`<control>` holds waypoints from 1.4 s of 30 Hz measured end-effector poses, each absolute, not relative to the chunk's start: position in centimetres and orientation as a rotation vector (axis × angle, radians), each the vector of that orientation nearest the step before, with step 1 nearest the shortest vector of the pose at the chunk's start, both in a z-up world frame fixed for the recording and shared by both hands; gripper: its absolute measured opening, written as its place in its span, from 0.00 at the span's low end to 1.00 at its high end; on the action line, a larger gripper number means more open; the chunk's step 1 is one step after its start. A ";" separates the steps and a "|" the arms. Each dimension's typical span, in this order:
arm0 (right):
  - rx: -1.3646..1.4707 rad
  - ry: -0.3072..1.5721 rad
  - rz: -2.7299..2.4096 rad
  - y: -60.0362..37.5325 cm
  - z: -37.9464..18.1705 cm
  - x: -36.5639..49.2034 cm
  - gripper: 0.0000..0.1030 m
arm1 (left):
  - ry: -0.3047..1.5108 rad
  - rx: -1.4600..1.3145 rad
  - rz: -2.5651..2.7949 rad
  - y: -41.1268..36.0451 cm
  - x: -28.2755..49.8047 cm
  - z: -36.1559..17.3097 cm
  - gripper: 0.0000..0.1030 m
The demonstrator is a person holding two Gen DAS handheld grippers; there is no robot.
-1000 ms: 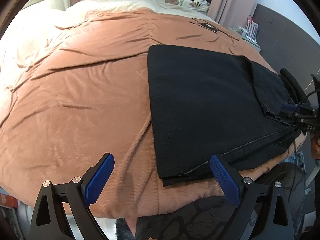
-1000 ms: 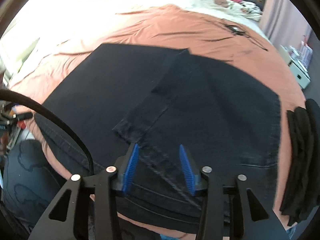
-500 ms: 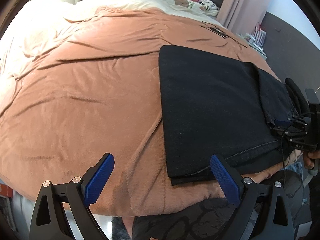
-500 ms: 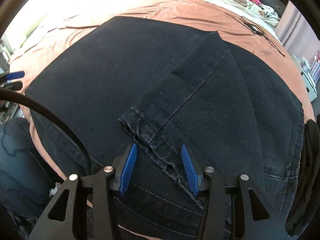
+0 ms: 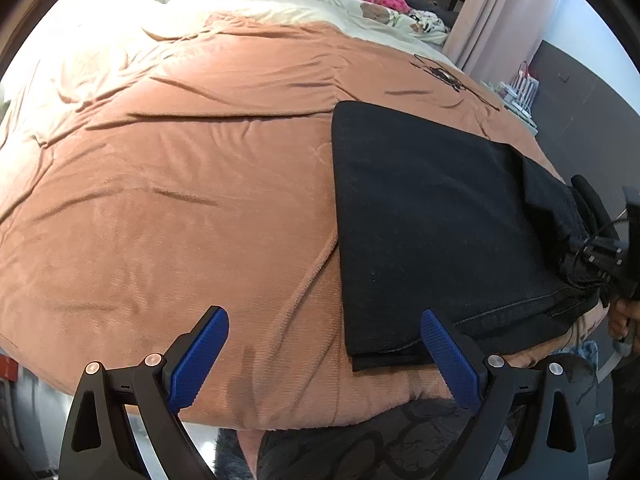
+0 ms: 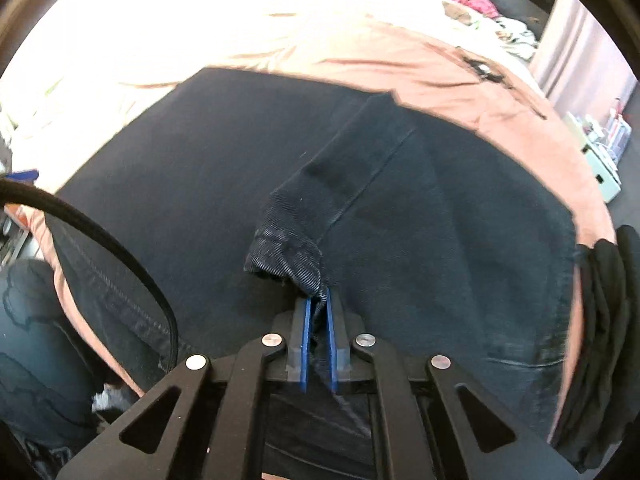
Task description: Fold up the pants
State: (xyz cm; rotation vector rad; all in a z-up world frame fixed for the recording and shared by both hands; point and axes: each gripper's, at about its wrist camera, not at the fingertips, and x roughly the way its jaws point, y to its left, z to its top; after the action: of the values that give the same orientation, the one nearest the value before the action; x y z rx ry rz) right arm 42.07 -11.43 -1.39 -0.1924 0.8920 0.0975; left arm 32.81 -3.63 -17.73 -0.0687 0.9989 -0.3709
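Observation:
Black denim pants (image 5: 432, 216) lie partly folded on the right side of a bed with a rust-coloured blanket (image 5: 180, 184). My left gripper (image 5: 324, 356) is open and empty above the bed's near edge, just left of the pants' near corner. My right gripper (image 6: 317, 312) is shut on the hem of a pant leg (image 6: 288, 248) and lifts it a little off the pants (image 6: 192, 168). The right gripper also shows at the right edge of the left wrist view (image 5: 600, 256).
A dark garment (image 6: 608, 320) lies at the bed's right edge beside the pants. A black cable (image 6: 104, 240) crosses the lower left of the right wrist view. Soft toys and pillows (image 5: 360, 0) sit at the far end. A shelf (image 5: 516, 92) stands to the right.
My right gripper has closed on the pant leg hem and raised it. The left gripper has stayed open, shifting slightly relative to the bed.

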 end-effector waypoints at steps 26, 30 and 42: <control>0.140 0.783 -0.247 -26.3 2.5 46.2 0.08 | 1.018 -0.093 -0.460 -4.6 33.9 -18.0 0.95; 0.251 0.757 -0.237 -27.8 2.8 44.8 0.24 | 1.036 -0.109 -0.480 -4.5 34.7 -18.3 0.94; 0.147 0.947 -0.216 -26.6 -2.9 43.3 0.31 | 1.095 -0.155 -0.523 -4.5 36.6 -19.3 0.82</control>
State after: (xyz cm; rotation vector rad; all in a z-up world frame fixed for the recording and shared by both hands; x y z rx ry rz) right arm 43.31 -26.61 -2.89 0.1469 0.9467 -0.2158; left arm 36.59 -4.51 -19.29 -0.1554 1.0952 -0.5229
